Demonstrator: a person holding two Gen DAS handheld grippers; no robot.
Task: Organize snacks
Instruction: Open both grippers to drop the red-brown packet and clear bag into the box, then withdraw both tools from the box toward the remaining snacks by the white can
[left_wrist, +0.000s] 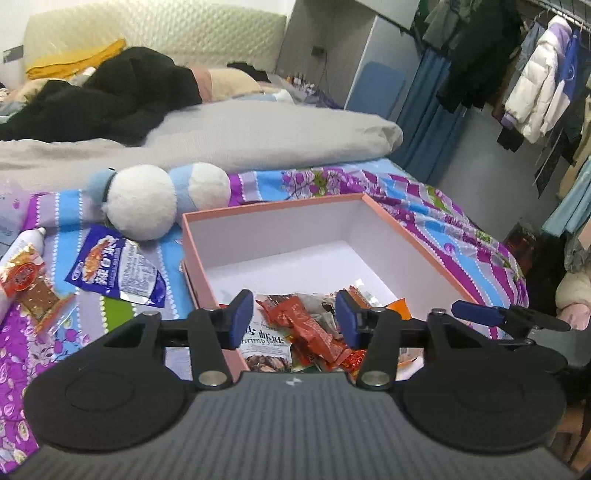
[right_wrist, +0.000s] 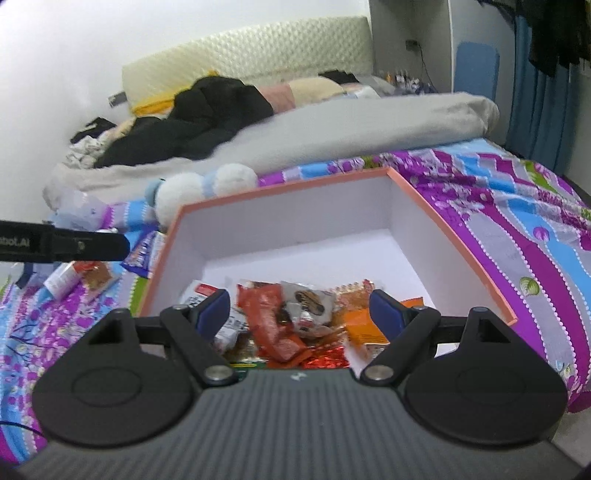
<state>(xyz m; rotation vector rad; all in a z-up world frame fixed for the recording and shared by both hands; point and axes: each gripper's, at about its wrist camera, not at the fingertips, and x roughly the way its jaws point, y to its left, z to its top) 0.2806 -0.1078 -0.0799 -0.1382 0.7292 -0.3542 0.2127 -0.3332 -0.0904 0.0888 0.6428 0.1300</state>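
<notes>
Both grippers hang over the near end of the pink box (left_wrist: 417, 236), which sits on the flowered bedspread (left_wrist: 436, 218) with a heap of snack packets (right_wrist: 291, 325) piled in its front corner. The left gripper (left_wrist: 293, 317) has its jaws apart with nothing between them, and the right gripper (right_wrist: 299, 314) stands wider still, also empty, so the step in hand looks like going back out for the snacks that lie outside the box. Those are to the left of it on the bed: a blue-and-white packet (left_wrist: 118, 269) just beside the box wall, and an orange-and-brown packet (left_wrist: 31, 288) further out, next to a white tube (left_wrist: 26, 243) that may not be a snack at all. The left gripper is the nearer one and the blue packet the nearer target. It lies flat on soft fabric, so a good approach is to come down on one crinkled edge with the jaws wide and pinch only the foil, not the sheet under it. The plush toy (left_wrist: 147, 199) lies close behind and is best left alone. The far half of the box is bare, so the next drop can go there rather than on the heap.
</notes>
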